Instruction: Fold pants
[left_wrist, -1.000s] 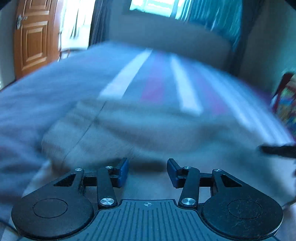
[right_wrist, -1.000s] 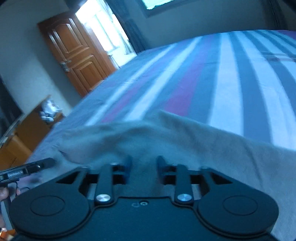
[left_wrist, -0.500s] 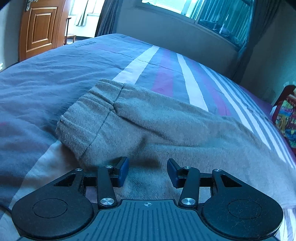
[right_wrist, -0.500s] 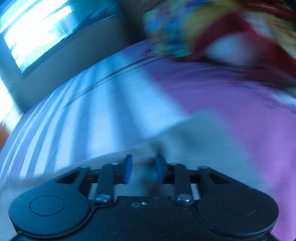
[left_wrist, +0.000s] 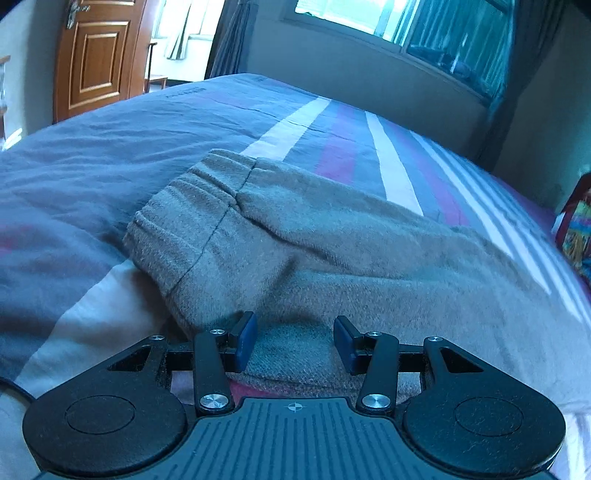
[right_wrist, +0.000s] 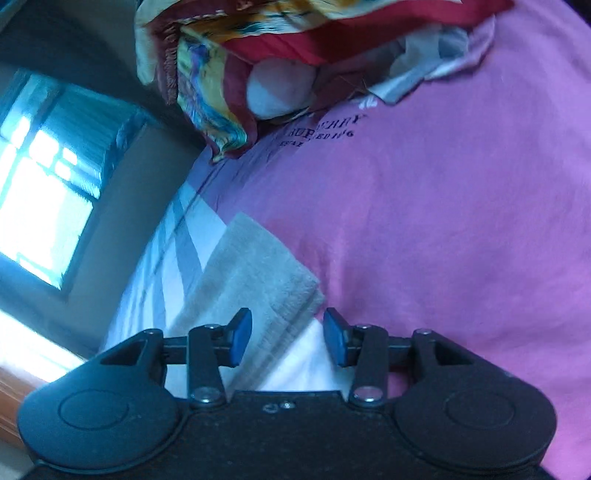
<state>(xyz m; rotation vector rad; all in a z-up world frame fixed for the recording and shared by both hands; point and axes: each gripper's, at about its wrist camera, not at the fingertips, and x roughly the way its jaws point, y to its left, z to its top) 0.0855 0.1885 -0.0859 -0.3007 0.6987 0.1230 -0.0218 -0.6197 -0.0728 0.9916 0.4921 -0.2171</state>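
Observation:
Grey fleece pants (left_wrist: 314, 243) lie flat on the striped bed, ribbed waistband (left_wrist: 181, 221) toward the left. My left gripper (left_wrist: 293, 341) is open, jaws apart over the near edge of the pants, just above the cloth, holding nothing. In the right wrist view the ribbed leg cuff end of the pants (right_wrist: 258, 280) lies on the bed. My right gripper (right_wrist: 284, 338) is open, its left finger over the cuff edge, its right finger over the white sheet, gripping nothing.
The bed has a striped grey, white and purple cover (left_wrist: 110, 155) and a pink section (right_wrist: 443, 221). A colourful patterned cloth and pillow (right_wrist: 236, 74) lie beyond the cuff. A wooden door (left_wrist: 96, 55) and windows (left_wrist: 406, 26) stand behind.
My right gripper swung from the middle of the pants to the leg cuff end and its jaws opened wider. My left gripper stayed open near the waistband side, view steadied.

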